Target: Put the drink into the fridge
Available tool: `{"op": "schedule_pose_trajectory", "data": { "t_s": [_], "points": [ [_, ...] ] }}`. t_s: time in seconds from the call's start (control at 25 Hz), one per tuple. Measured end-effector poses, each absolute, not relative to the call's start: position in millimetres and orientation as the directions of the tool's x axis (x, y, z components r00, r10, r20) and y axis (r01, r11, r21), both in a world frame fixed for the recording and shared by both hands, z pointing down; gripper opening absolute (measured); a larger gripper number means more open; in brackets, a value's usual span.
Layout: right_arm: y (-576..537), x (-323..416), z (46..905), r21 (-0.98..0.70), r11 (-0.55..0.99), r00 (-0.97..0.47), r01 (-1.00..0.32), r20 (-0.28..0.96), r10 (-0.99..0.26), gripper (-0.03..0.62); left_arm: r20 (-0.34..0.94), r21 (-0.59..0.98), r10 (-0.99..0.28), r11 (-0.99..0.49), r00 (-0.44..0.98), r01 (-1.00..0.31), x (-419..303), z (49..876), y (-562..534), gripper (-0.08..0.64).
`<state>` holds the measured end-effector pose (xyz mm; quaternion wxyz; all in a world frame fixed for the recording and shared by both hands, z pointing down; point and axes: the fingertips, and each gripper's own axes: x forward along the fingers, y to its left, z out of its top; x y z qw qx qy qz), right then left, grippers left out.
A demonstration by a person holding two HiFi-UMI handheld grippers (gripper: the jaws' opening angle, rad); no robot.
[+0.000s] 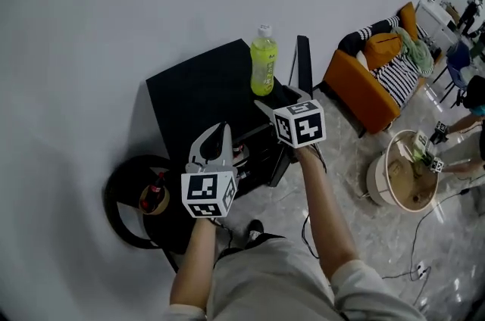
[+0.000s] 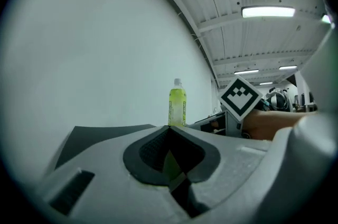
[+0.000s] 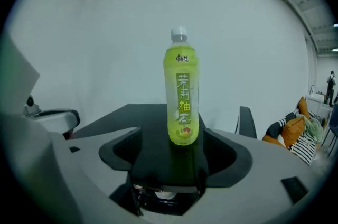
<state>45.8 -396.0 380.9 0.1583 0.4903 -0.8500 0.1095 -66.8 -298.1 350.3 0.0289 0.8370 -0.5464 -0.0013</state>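
Head view: drink bottle stands upright on top of black fridge; the fridge inside is dark, hard to read.
Left gripper view: left gripper has jaws pressed together, empty, w/ the bottle beyond.
Right gripper view: right gripper has jaws wide apart; bottle seen btw them, untouched.

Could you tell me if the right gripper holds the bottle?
No: the yellow-green plastic drink bottle stands free on the black fridge top, ahead of the right gripper's open jaws.
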Motion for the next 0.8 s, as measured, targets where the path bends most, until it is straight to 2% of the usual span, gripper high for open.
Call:
{"op": "schedule_pose_trajectory", "data": {
  "t_s": [0.08,0.28,0.56,0.8],
  "points": [
    [-395.3,39.7,377.5,-0.018,0.517,-0.481,-0.856,0.394,-0.783,0.318,0.010,0.056,-0.914,-0.404,0.405,-0.913,-65.4,344.3,-308.0,0.009],
    [-407.1,43.2,338.5,0.040,0.465,-0.440,-0.884,0.262,-0.859,0.318,-0.022,0.071,-0.905,-0.425,0.425,-0.902,-56.3,335.1,-313.2,0.009],
    [-460.4,23.8,347.9,0.089,0.437,-0.383,-0.895,0.349,-0.855,0.342,-0.033,0.062,-0.889,-0.457,0.456,-0.887,-42.3,322.8,-320.4,0.009],
    [-473.2,22.2,346.0,0.123,0.412,-0.356,-0.903,0.323,-0.877,0.319,-0.023,0.061,-0.885,-0.466,0.466,-0.882,-48.3,322.8,-318.4,0.009]
  ]
}}
